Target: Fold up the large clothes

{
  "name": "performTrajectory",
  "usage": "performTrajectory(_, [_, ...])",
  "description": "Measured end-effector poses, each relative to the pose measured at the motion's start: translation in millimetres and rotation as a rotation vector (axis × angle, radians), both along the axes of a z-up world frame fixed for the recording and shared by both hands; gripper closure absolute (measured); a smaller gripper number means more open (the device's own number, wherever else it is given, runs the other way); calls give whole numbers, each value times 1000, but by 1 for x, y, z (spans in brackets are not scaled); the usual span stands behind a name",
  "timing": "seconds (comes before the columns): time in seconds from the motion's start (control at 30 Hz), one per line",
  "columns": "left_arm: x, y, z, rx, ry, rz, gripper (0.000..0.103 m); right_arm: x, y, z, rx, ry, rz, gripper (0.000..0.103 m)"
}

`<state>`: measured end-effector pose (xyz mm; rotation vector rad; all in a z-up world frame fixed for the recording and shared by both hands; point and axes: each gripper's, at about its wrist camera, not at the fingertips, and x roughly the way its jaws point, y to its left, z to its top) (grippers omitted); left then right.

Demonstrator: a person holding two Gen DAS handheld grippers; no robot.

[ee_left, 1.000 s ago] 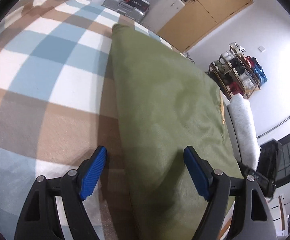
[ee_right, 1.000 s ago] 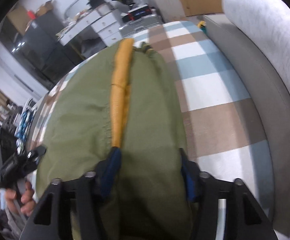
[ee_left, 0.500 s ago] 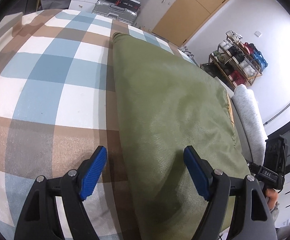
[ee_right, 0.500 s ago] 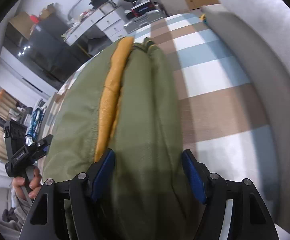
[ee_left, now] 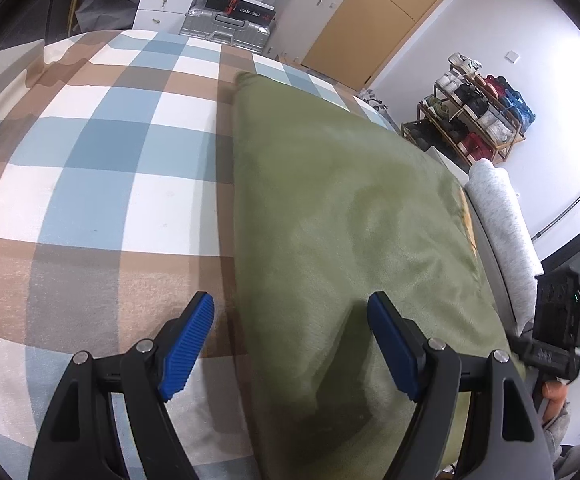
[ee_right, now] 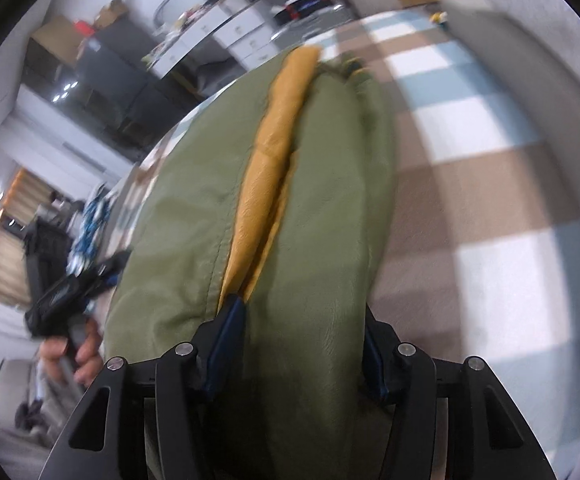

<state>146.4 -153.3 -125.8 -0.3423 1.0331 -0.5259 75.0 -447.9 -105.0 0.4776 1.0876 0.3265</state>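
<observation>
Right wrist: green jacket (ee_right: 290,216) lengthwise, pointing away

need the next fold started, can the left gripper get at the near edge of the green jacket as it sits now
Probably yes. The left gripper is open, straddling the olive green jacket edge on the checked blanket, with nothing lying between them.

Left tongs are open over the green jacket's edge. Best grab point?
Take the green jacket by its long straight left edge, near end, coming down from above. The left tongs already straddle that edge. It lies flat on the checked blanket, so one pad must slide under the fabric.
</observation>
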Motion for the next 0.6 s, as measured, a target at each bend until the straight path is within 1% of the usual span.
performTrajectory(0.07, [-1, 4, 0, -3, -1, 5, 28, -11, 18, 2, -12, 1, 76, 49])
performTrajectory(0.13, [-1, 7, 1, -3, 2, 11, 28, -18, 29, 7, -64, -13, 110, 48])
performTrajectory(0.17, [-2, 6, 2, 2, -1, 13, 28, -19, 28, 11, -89, -22, 91, 47])
performTrajectory(0.23, [-7, 4, 7, 31, -21, 16, 28, -19, 21, 17, -96, -38, 37, 47])
performTrajectory(0.33, [-21, -5, 23, 85, -103, -1, 28, -17, 4, 24, -75, -80, -61, 49])
performTrajectory(0.37, [-28, -11, 31, 105, -142, -16, 28, -17, -1, 27, -65, -96, -90, 50])
performTrajectory(0.43, [-37, -23, 44, 120, -194, -53, 28, -17, -5, 33, -67, -129, -132, 52])
performTrajectory(0.53, [-47, -53, 57, 102, -230, -163, 28, -21, -7, 42, -109, -193, -177, 55])
performTrajectory(0.57, [-49, -66, 60, 97, -236, -207, 28, -22, -6, 44, -109, -216, -189, 58])
performTrajectory(0.6, [-48, -77, 61, 96, -238, -240, 28, -24, -5, 46, -106, -235, -195, 58])
